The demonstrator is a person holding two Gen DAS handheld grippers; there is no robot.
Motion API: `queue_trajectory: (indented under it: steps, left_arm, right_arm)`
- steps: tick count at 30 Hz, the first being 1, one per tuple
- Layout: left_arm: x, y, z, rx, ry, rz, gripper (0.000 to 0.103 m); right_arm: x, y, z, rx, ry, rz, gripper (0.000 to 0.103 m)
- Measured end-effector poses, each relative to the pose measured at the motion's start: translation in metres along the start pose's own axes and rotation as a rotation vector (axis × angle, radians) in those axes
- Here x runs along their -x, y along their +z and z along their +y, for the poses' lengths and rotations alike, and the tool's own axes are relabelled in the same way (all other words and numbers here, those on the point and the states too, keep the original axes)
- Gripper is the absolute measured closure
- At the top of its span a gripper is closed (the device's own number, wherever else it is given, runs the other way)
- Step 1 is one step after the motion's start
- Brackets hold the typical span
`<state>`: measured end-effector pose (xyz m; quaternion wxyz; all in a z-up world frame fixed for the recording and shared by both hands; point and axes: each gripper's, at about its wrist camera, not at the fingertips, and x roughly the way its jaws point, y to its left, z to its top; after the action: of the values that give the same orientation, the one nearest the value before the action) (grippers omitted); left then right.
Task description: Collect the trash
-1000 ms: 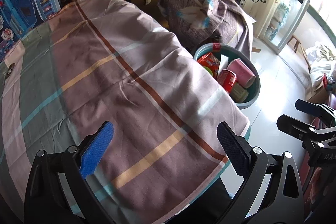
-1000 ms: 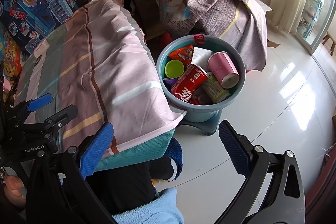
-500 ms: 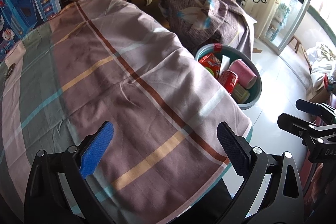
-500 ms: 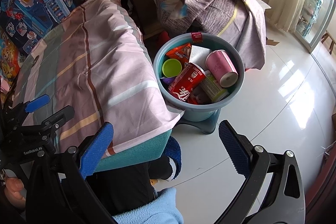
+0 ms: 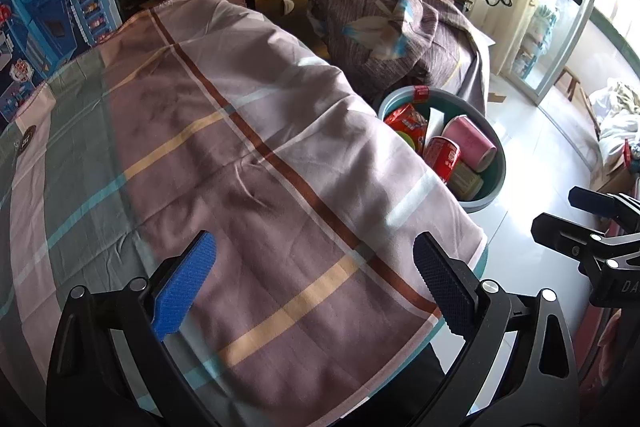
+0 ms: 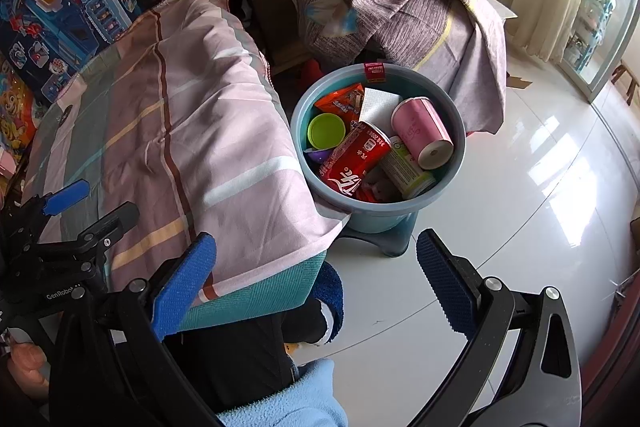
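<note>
A blue-grey bin (image 6: 456, 131) stands on a stool beside the cloth-covered table (image 6: 172, 131). It holds a red cola can (image 6: 356, 163), a pink cup (image 6: 420, 131), a green lid (image 6: 326, 131), an orange snack wrapper (image 6: 340, 101), a white napkin (image 6: 376, 103) and a green-labelled can (image 6: 404, 171). The bin also shows in the left wrist view (image 5: 498, 179). My right gripper (image 6: 316, 279) is open and empty, held low in front of the bin. My left gripper (image 5: 312, 279) is open and empty above the tablecloth (image 5: 224, 155).
A second piece of furniture under a purple cloth (image 6: 400, 3) stands behind the bin. Toy boxes (image 6: 60, 15) line the far left. Shiny white floor (image 6: 520, 207) lies to the right. The person's legs and a blue sleeve (image 6: 288, 399) are below the right gripper.
Both views have shifted only slightly; the right gripper has drifted a little so the bin sits slightly lower and left. Both grippers stay open and empty.
</note>
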<state>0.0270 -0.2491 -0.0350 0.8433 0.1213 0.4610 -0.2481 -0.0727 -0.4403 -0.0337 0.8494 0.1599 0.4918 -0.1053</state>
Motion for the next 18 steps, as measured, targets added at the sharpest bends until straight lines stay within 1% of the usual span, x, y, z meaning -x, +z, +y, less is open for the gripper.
queue_trajectory:
  steps: [18]
  left_arm:
    - [-0.0043,-0.0027,0.0016,0.001,0.032,-0.002,0.004]
  right_arm:
    - [-0.0044,0.0006,-0.0002,0.000,-0.002,0.004,0.007]
